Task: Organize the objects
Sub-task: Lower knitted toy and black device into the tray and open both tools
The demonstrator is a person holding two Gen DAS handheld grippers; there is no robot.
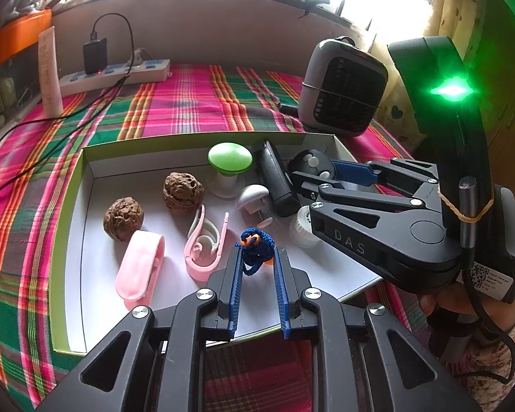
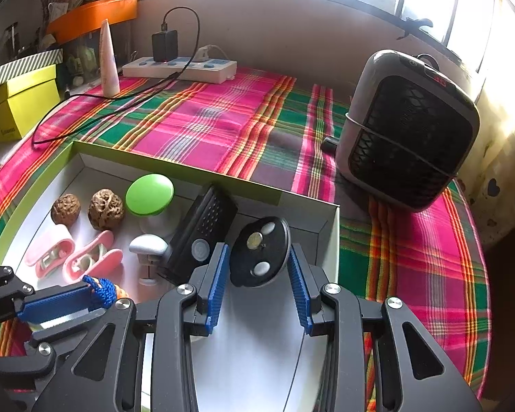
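**Desk:** Jaws first, please. How do they stand?

**Photographer:** Clamped, on the left: the left gripper (image 1: 257, 261) pinches a small blue crocheted toy (image 1: 256, 243) with orange patches between its blue pads, low over the near part of the shallow white box (image 1: 86, 185). The right gripper (image 2: 259, 267) holds a black round disc (image 2: 260, 251) with three pale studs on its face; its pads press the disc's rim on either side, and the disc stands on edge in the box's right corner.

**Desk:** What else lies in the box?

**Photographer:** Two walnuts (image 1: 183, 190) toward the far left, a green mushroom-shaped knob (image 1: 229, 158) behind them, and a smaller grey one (image 1: 252, 196) just beside a black rectangular device (image 1: 277, 182) that leans near the disc. Two pink clips (image 1: 139, 269) lie at the left front, and a white ribbed cap (image 1: 302, 225) sits partly hidden under the right gripper.

**Desk:** And the setting?

**Photographer:** A pink and green plaid cloth (image 2: 223, 123) covers the table. A grey fan heater (image 2: 410, 130) stands at the right beyond the box, and a white power strip (image 2: 180, 68) with a black charger plugged in lies at the back near a white tube (image 2: 108, 60).
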